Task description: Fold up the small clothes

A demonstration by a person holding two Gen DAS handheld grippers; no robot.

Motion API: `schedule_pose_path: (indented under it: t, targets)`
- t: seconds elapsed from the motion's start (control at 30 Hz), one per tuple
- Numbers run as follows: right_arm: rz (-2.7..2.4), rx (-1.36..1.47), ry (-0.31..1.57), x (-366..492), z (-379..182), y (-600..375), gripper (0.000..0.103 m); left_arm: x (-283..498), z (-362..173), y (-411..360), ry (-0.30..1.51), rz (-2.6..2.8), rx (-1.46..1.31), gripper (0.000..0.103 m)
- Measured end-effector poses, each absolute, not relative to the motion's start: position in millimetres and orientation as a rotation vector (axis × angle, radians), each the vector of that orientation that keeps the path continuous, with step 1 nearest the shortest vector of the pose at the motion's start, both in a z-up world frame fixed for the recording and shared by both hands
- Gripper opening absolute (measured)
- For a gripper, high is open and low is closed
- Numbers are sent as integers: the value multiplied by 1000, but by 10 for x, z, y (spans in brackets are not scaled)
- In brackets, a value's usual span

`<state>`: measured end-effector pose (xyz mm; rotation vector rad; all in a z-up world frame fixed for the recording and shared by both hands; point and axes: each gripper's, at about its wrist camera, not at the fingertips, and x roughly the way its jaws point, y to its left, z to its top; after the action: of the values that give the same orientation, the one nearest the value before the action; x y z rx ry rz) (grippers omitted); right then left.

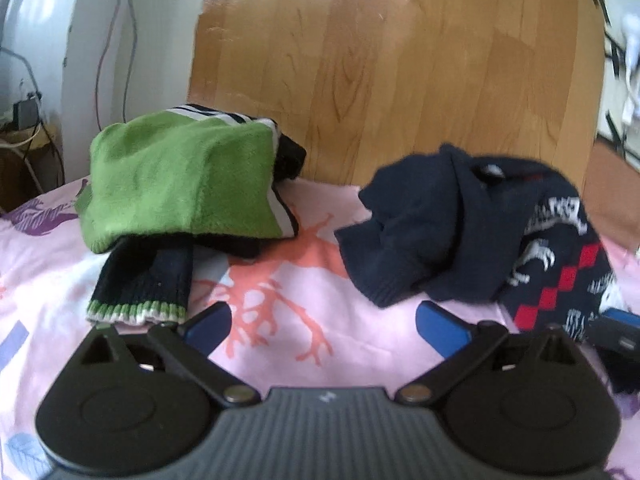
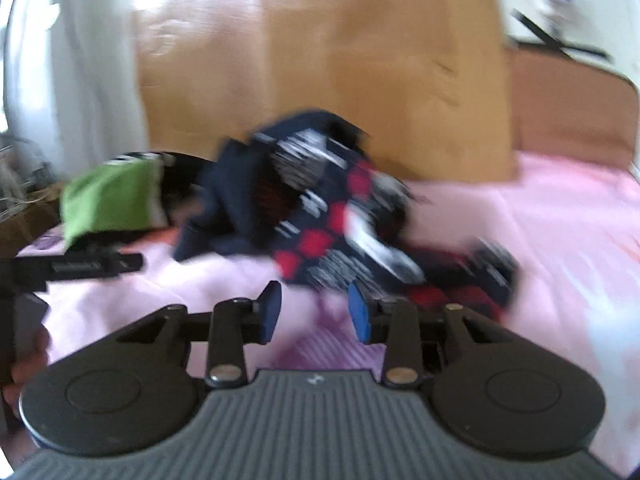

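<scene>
Navy sweater (image 1: pixel 460 232) crumpled, both claws spread

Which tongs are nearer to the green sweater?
The left. The left tongs are open just in front of the green sweater, near its striped cuff. The right tongs are open farther right, at the navy patterned sweater.

Knitted navy sweater (image 1: pixel 416 240), fuzzy green knit (image 1: pixel 176 188), smooth pink printed sheet (image 1: pixel 280 280), glossy wooden headboard (image 1: pixel 400 60).

Pink patterned bedsheet (image 1: pixel 304 280), wooden headboard (image 1: pixel 400 80) behind, white wall (image 1: pixel 80 20) with dangling cables (image 1: pixel 116 20)
</scene>
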<state>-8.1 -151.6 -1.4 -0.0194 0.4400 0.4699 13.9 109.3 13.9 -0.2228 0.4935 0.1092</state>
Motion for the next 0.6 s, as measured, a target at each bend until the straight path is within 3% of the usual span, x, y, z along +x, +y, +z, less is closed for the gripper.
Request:
schedule_pose_path:
  t: [0.1, 0.17, 0.2, 0.23, 0.27, 0.3, 0.37, 0.6]
  targets:
    - [515, -12, 465, 242, 45, -1201, 45, 145, 144, 1147, 479, 100, -250, 102]
    - [511, 2, 503, 541, 19, -968, 61, 144, 151, 1165, 475, 92, -260, 101]
    - [505, -1, 524, 654, -13, -879, 61, 152, 151, 1170, 478, 91, -264, 100]
    - [494, -5, 560, 804, -62, -786, 58, 156, 149, 1178, 481, 89, -266, 99]
    - [485, 12, 602, 926, -105, -741, 31, 155, 146, 1185, 480, 86, -268, 99]
    - [486, 44, 637, 1028, -122, -755, 14, 151, 145, 1190, 477, 85, -271, 99]
    - [501, 170, 640, 1081, -37, -946, 14, 141, 142, 1198, 473, 80, -273, 99]
    - [370, 314, 386, 450, 608, -2124, 12, 100, 155, 1149, 449, 64, -253, 99]
